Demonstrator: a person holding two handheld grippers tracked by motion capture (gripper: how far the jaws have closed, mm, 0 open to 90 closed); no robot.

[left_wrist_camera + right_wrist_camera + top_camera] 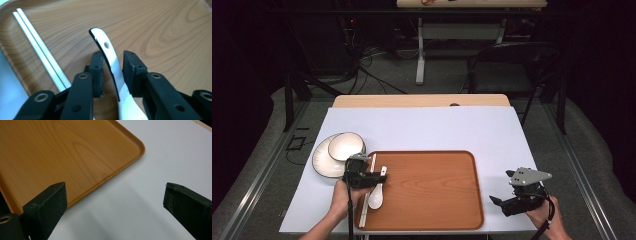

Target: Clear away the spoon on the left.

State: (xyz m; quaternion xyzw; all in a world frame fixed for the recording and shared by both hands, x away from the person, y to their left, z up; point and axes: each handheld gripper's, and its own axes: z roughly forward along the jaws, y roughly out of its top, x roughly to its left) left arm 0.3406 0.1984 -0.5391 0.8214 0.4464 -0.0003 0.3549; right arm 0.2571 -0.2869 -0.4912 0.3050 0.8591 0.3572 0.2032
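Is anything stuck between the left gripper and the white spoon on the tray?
Nothing visible is. The left gripper already has its jaws on either side of the white ceramic spoon handle, with small gaps showing. The pair of white chopsticks lies off to one side on the brown wooden tray.
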